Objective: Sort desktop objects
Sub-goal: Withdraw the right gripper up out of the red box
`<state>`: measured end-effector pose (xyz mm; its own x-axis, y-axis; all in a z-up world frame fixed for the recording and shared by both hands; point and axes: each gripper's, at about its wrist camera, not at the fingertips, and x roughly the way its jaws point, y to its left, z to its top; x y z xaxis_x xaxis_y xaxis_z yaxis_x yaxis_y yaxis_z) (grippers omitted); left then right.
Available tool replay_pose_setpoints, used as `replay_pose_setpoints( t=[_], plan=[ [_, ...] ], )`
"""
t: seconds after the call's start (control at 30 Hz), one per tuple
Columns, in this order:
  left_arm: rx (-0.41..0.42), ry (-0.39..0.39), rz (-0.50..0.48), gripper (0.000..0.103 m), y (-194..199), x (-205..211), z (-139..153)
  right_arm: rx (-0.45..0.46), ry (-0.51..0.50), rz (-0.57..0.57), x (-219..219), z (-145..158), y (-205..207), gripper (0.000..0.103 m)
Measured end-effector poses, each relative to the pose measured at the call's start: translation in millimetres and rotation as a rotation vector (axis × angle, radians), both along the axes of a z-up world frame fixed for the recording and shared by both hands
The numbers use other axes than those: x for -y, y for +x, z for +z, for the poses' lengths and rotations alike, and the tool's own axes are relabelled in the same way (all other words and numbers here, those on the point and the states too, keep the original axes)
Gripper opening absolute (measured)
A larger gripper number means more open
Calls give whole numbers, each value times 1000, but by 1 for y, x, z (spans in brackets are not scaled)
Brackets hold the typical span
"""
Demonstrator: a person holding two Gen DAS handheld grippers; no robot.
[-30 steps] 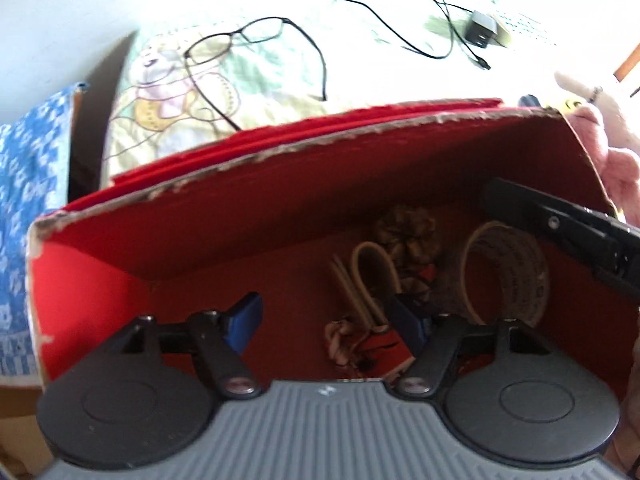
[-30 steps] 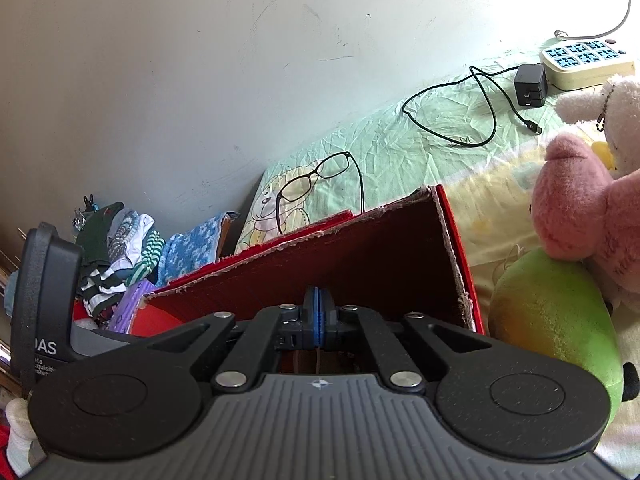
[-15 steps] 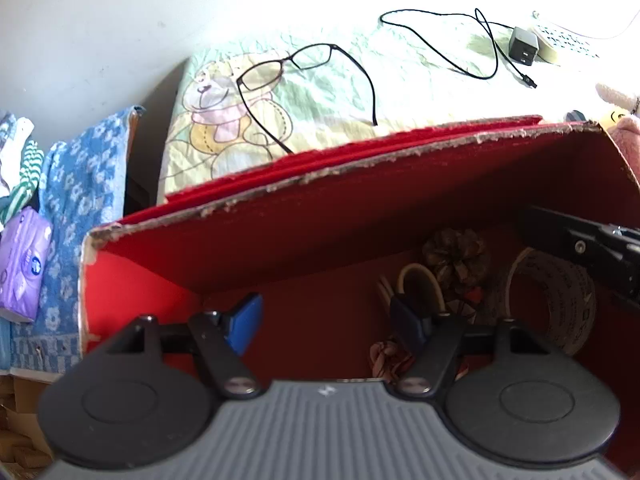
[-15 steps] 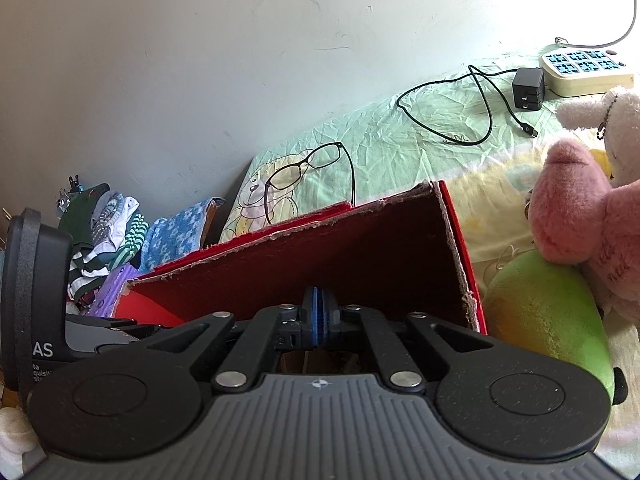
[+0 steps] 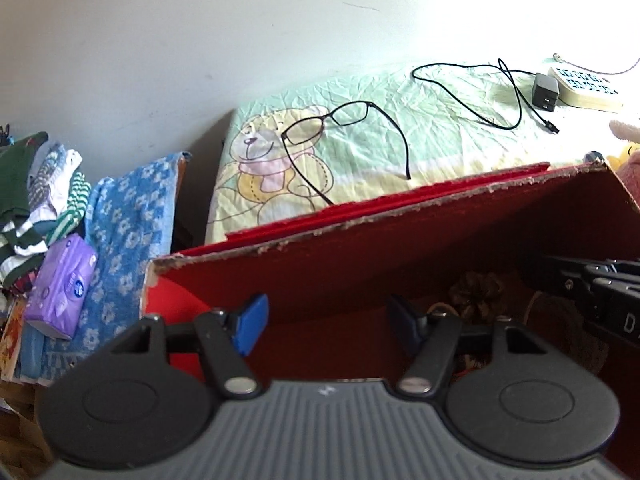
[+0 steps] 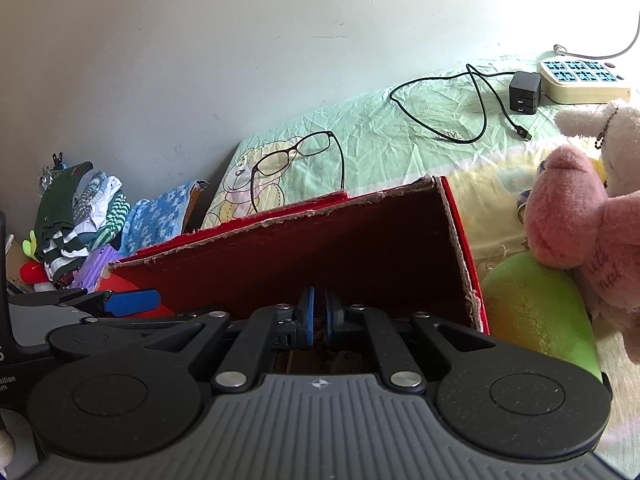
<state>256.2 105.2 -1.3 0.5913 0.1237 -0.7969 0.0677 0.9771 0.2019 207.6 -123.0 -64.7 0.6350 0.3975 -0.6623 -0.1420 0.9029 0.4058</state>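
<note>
Both grippers — seemingly empty — over red box (image 5: 400,248)

Right gripper (image 6: 318,316), pads nearly together, over a red box (image 6: 360,248); black glasses (image 6: 296,160) and charger cable (image 6: 480,112) lie on the sheet beyond.

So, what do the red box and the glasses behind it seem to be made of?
The red box looks like cardboard with a matte red facing: its top edges are ragged and show a pale fibrous core. The glasses have a thin, dark, slightly glossy frame with clear lenses; it may be plastic or thin metal, which the pictures do not settle.
</note>
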Motion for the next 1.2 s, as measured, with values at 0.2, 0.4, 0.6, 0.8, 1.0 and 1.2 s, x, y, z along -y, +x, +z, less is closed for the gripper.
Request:
replay_pose_setpoints(
  t=[0.2, 0.4, 0.6, 0.8, 1.0, 1.2],
  plan=[
    [13, -1, 5, 68, 5, 3, 0, -3, -9, -3, -1, 0, 1, 4],
    [13, -8, -12, 68, 4, 4, -1, -4, 0, 14, -1, 1, 1, 9],
    [71, -14, -31, 70, -6, 5, 5, 10, 48, 21, 5, 0, -1, 9],
    [129, -70, -32, 70, -17, -3, 15, 39, 113, 41, 13, 4, -7, 17],
    [179, -158, 26, 66, -52, -11, 33, 86, 117, 101, 26, 22, -39, 17],
    [167, -154, 94, 77, -80, 8, 43, 108, 110, 118, 35, 31, -57, 22]
  ],
)
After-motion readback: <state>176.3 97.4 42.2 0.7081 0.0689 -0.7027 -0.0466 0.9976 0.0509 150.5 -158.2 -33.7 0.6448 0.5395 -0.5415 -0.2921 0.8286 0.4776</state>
